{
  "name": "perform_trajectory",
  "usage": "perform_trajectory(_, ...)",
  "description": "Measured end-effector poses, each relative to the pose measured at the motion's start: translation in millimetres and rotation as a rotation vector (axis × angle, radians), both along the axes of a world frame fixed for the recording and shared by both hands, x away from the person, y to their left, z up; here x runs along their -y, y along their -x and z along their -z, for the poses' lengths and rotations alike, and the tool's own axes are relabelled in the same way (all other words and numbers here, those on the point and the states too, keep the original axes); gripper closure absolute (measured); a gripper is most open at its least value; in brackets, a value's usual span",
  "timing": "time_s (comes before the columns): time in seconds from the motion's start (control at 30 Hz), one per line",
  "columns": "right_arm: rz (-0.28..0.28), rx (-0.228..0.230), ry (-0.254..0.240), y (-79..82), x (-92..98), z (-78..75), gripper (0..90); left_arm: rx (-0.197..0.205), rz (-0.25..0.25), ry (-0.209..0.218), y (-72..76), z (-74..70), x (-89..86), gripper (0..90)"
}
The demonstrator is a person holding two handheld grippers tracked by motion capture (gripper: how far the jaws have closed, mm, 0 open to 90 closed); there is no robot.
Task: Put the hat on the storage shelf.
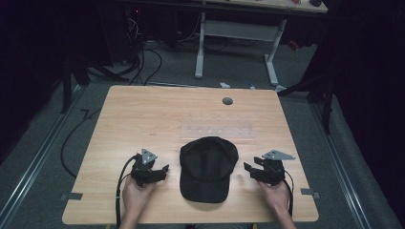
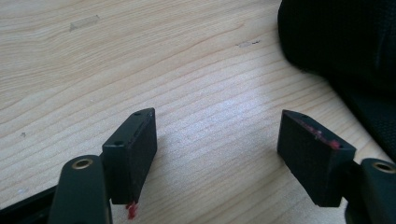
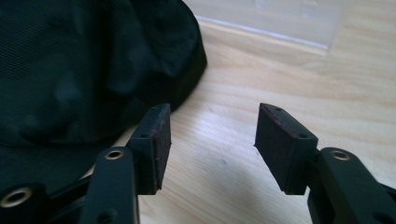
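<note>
A black baseball cap point(image 1: 207, 167) lies flat on the wooden table point(image 1: 143, 119), its brim toward the near edge. My left gripper point(image 1: 162, 171) rests on the table just left of the cap, open, nothing between its jaws; the cap's edge point(image 2: 345, 42) shows at the upper right of the left gripper view. My right gripper point(image 1: 248, 169) sits just right of the cap, open and empty, with the cap's crown point(image 3: 84, 70) close on its left in the right gripper view. Bare wood lies between both pairs of pads point(image 2: 135, 144) point(image 3: 280, 144).
A clear flat plastic piece point(image 1: 219, 126) lies behind the cap, its edge point(image 3: 280, 23) visible in the right gripper view. A round grommet point(image 1: 227, 101) sits near the table's far edge. A white-legged desk point(image 1: 239, 38) and cables point(image 1: 143, 57) stand beyond on the floor.
</note>
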State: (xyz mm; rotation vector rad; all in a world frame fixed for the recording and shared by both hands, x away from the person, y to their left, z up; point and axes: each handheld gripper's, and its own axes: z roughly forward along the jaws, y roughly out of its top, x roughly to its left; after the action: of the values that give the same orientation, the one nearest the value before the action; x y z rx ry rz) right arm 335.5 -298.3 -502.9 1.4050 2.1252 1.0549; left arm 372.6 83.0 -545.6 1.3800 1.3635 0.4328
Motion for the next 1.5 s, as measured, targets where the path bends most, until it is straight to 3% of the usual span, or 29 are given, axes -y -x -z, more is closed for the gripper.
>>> perform_trajectory(0.1,-0.015,0.021,-0.006,0.3,-4.9,-5.5,44.4,0.0,-0.001,0.005,-0.2,-0.2,-0.3,28.8)
perform_trajectory(0.27,-0.039,0.007,-0.021,-1.4,-11.2,-14.4,47.5,-0.001,-0.001,0.006,-0.2,-0.3,-0.5,28.8)
perform_trajectory(0.57,-0.078,0.024,-0.049,-5.7,-21.7,-27.9,48.9,-0.002,-0.001,0.009,-0.3,-0.4,-0.6,28.8)
perform_trajectory(0.93,-0.128,0.017,-0.028,-20.2,-40.4,-34.0,46.7,-0.003,-0.001,0.011,-0.2,-0.5,-0.8,28.8)
perform_trajectory(1.13,-0.14,0.037,-0.015,-27.3,-51.2,-37.8,46.6,-0.003,-0.001,0.011,-0.2,-0.5,-0.8,28.8)
perform_trajectory(1.5,-0.123,0.005,0.022,-43.0,-68.5,-34.2,47.8,-0.004,-0.001,0.012,-0.3,-0.6,-1.0,28.8)
